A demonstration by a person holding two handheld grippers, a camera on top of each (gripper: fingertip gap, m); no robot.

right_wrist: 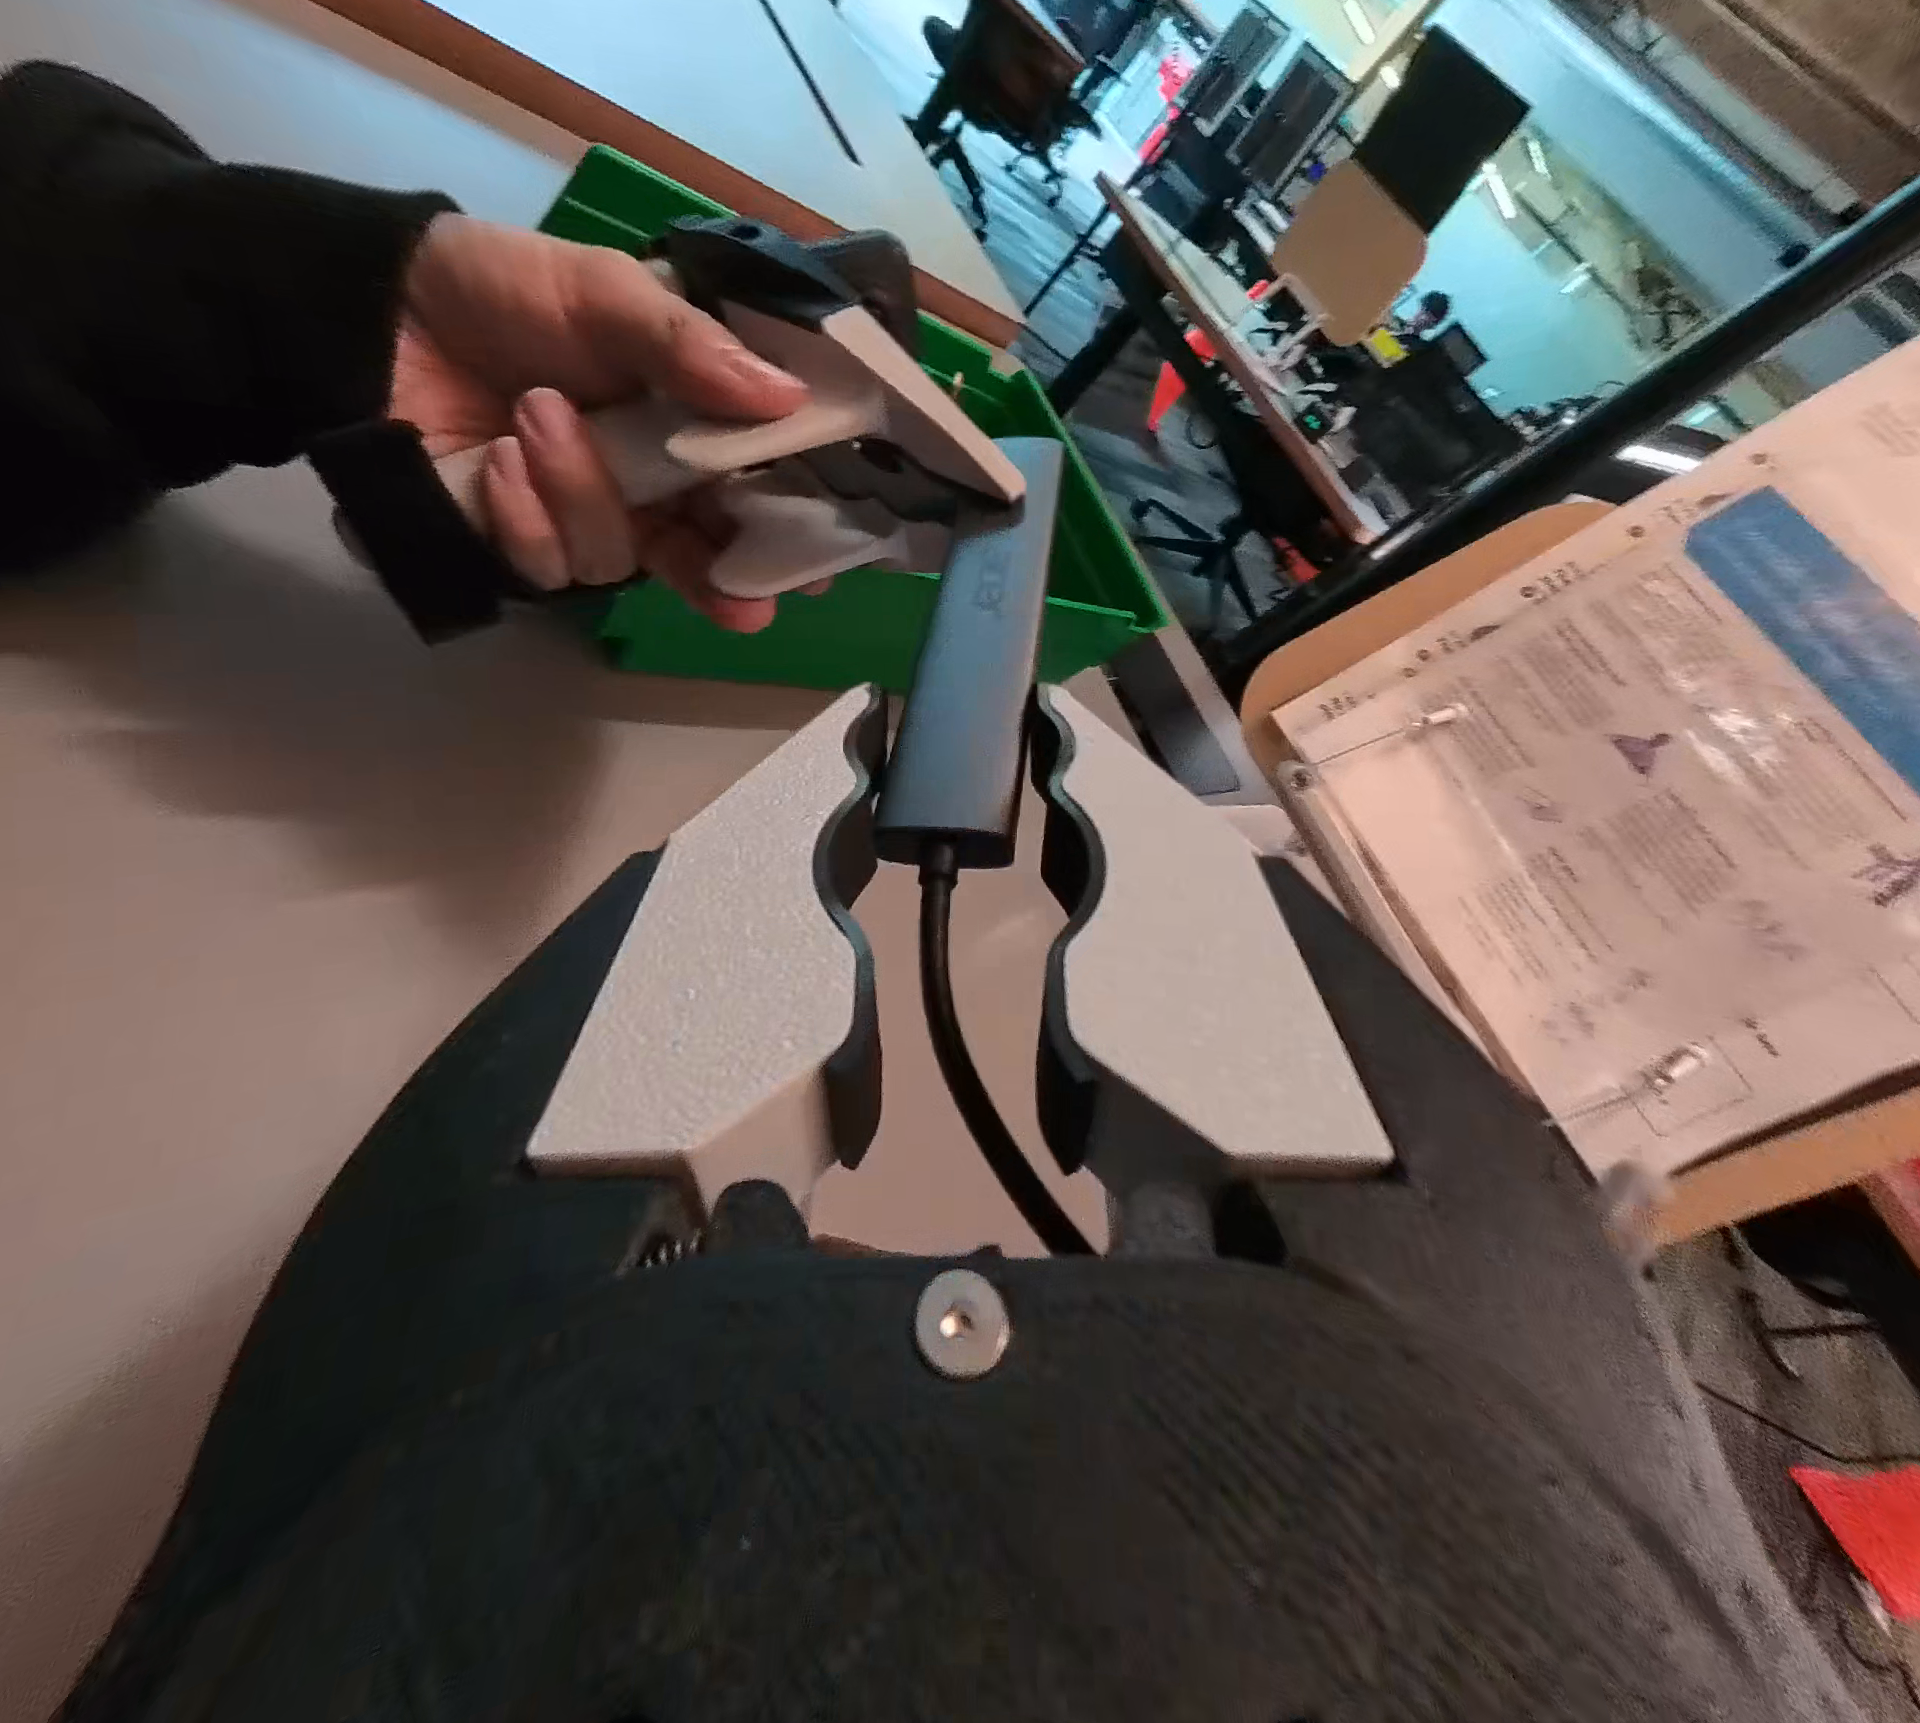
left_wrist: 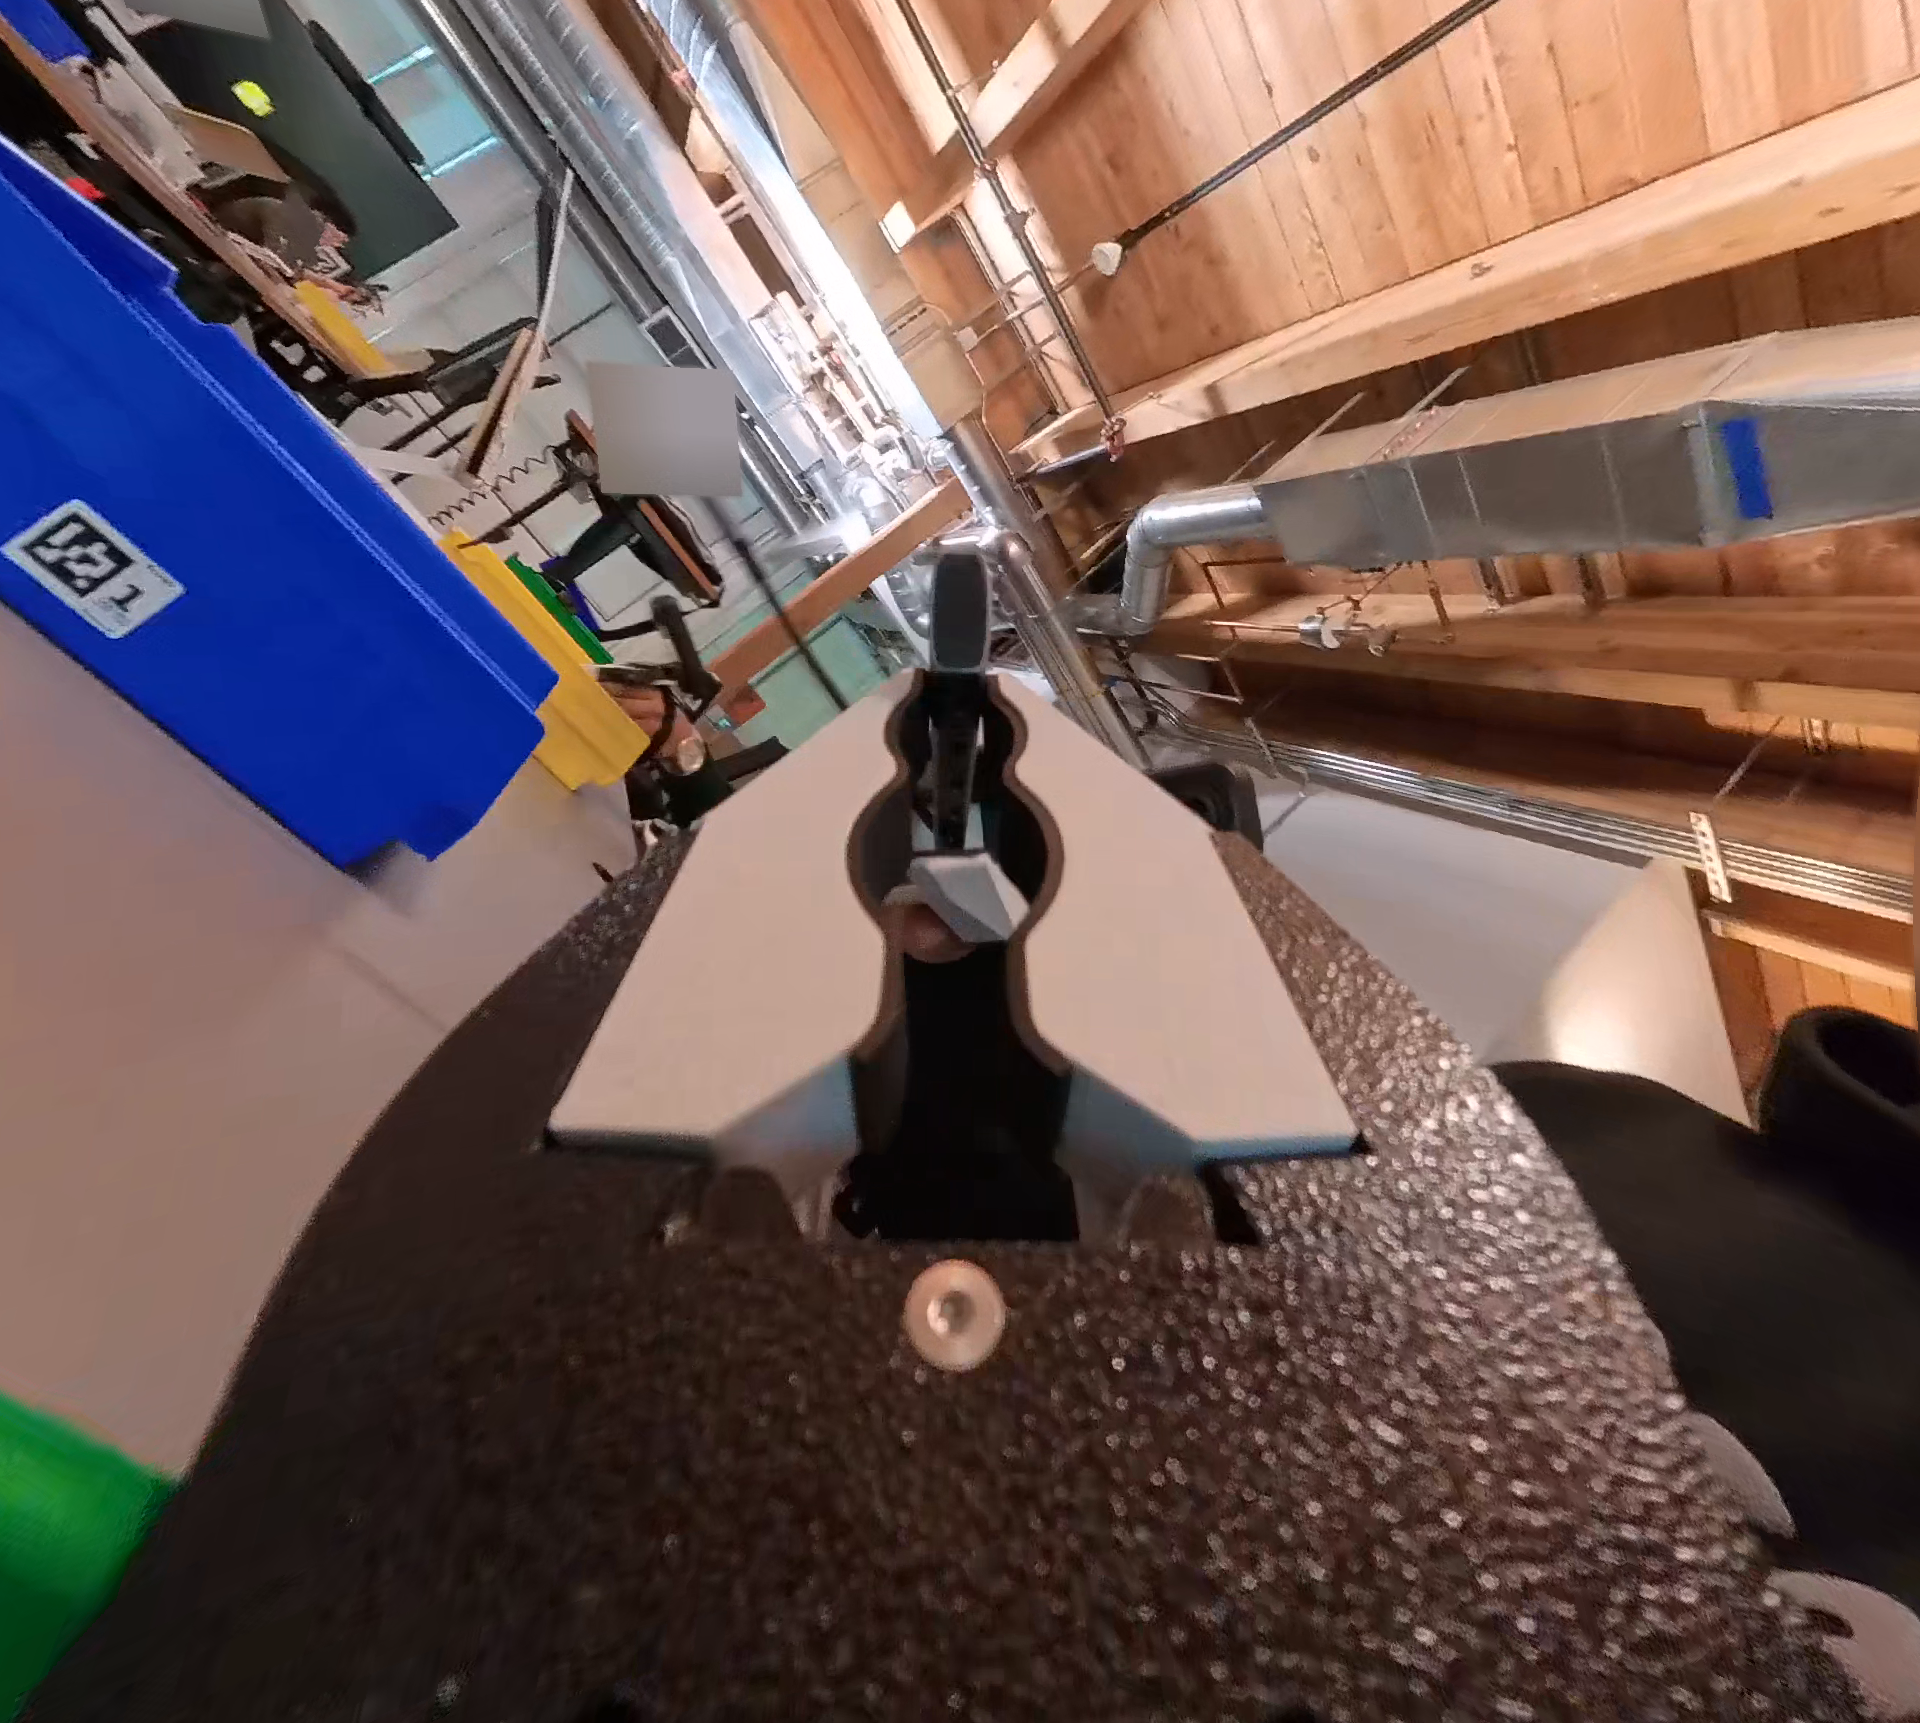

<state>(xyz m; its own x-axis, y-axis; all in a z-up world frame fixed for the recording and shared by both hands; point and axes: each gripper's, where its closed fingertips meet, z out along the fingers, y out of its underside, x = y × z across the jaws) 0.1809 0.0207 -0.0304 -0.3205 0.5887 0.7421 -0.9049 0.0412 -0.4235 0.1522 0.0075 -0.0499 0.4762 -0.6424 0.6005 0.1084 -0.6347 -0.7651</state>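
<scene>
My right gripper is shut on the near end of a dark grey hub. The hub's black cable runs back between the jaws. The hub is tilted up over the pale table. In the right wrist view, a hand holds my left gripper, with its tips at the hub's far end. My left gripper points up towards the wooden ceiling. It is shut on a thin black piece with a silvery end. I cannot tell whether that piece touches the hub.
A green bin stands on the table under the left gripper and shows at the lower left. A blue bin and a yellow bin stand at the left. A board with papers leans at the right. Spacing between my two grippers at the tips: around 4 centimetres.
</scene>
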